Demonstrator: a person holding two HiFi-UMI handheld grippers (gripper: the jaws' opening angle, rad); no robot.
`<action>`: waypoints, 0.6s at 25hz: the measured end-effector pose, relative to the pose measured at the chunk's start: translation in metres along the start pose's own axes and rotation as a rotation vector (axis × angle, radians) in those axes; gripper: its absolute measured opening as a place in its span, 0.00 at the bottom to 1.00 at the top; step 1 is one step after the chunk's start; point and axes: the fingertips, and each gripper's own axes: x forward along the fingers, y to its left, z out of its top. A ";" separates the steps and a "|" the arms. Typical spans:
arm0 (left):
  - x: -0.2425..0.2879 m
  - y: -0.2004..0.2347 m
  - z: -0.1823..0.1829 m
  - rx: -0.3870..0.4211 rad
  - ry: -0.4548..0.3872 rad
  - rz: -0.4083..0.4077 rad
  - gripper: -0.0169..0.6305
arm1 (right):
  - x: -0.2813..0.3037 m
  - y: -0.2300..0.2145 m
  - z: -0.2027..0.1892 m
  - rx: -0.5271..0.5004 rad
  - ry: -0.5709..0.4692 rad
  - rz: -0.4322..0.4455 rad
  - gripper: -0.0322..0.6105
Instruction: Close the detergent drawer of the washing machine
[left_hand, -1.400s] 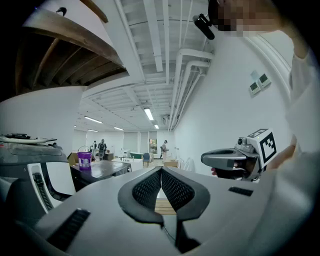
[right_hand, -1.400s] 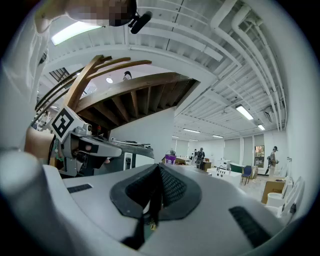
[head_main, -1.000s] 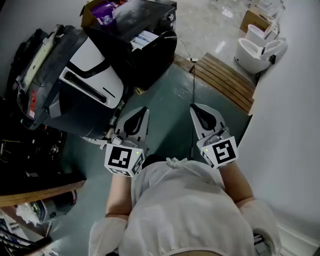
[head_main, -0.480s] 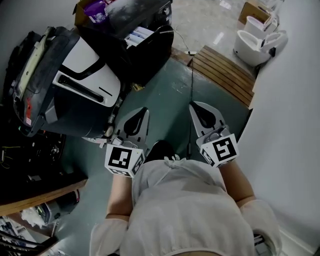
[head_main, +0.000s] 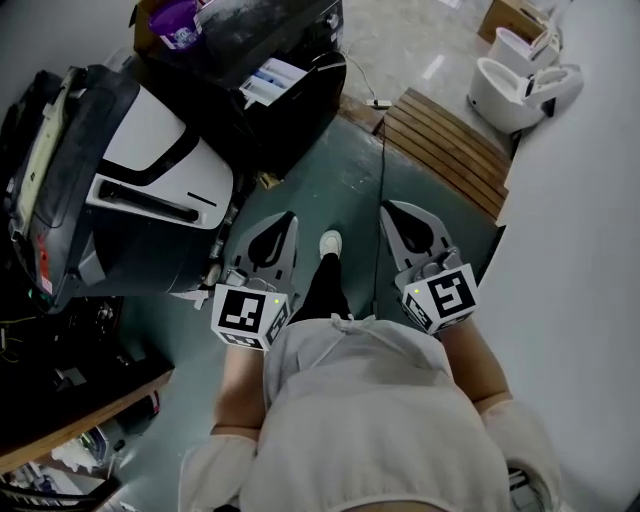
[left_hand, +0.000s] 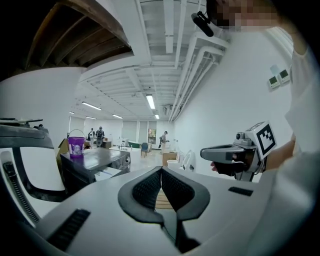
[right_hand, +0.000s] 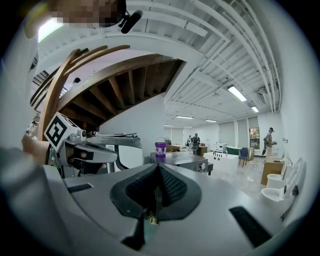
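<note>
- Ahead and to the left of both tools in the head view, well apart from them, stands the washer (head_main: 262, 40). Its drawer (head_main: 273, 76) is pulled out of the front, with its long axis pointing roughly back toward the person. The left hand-held gripper (head_main: 286, 219) and the right hand-held gripper (head_main: 389, 209) hang side by side over the floor, touching nothing. The left one looks nearer the drawer.
- Along the left hand-held gripper (left_hand: 161, 173) in its own view, the pads are pressed together with nothing between them. The washer (left_hand: 95, 161) lies ahead and left, and the pale drawer (left_hand: 111, 173) juts from its front. A push would likely run in along that axis.
- Over the right hand-held gripper (right_hand: 157, 171) in its own view, the jaws are likewise together and empty. The washer (right_hand: 181, 159) sits far ahead, and I cannot make out the drawer.
</note>
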 end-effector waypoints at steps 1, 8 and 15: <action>0.015 0.010 0.003 -0.005 0.001 -0.002 0.06 | 0.015 -0.010 0.000 0.004 0.007 0.000 0.06; 0.132 0.104 0.032 -0.023 0.004 0.002 0.06 | 0.145 -0.082 0.011 0.002 0.066 0.015 0.06; 0.227 0.204 0.064 -0.014 -0.010 0.035 0.06 | 0.267 -0.134 0.020 -0.036 0.131 0.017 0.06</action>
